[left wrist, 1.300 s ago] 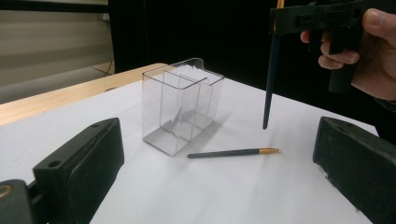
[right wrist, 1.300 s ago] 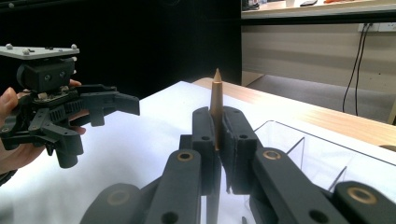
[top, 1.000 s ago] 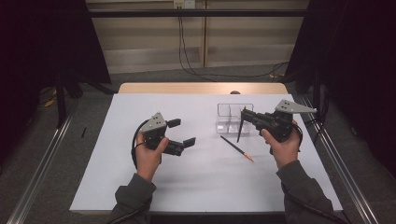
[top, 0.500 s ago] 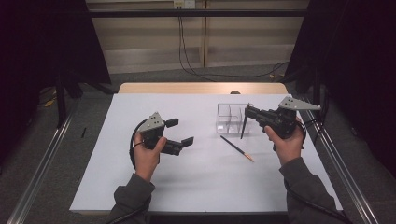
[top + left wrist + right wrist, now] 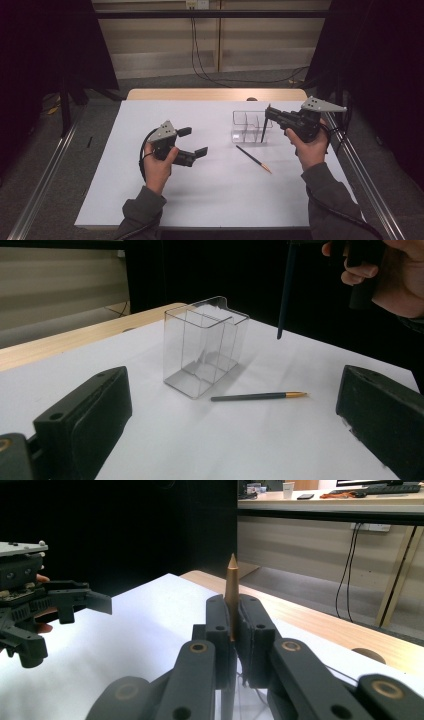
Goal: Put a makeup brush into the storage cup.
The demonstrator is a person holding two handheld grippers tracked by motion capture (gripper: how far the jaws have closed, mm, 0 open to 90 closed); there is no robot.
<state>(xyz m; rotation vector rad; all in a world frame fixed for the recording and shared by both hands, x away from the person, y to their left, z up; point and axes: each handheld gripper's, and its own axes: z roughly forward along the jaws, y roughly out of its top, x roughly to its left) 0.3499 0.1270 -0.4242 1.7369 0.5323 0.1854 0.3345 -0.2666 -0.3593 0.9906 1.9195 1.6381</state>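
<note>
White sheeting covers the table (image 5: pixel 210 200), whose wooden far edge shows against a dark room. Two pencils are in play, and one clear box (image 5: pixel 248 126) with inner dividers stands on the sheet toward the right side. One pencil (image 5: pixel 253 158) lies flat on the white surface just in front of the box, its tan tip pointing toward the person; in the left gripper view it lies (image 5: pixel 257 396) beside the box (image 5: pixel 205 347). The second pencil (image 5: pixel 264 129) hangs upright, clenched in the right tongs (image 5: pixel 269 113), its lower end over the box's right end. In the right gripper view the jaws press together on that pencil (image 5: pixel 231 587), its sharpened tip sticking up above them. The left tongs (image 5: pixel 193 142) hover over the sheet, well apart from the box, jaws spread wide with nothing between them.
</note>
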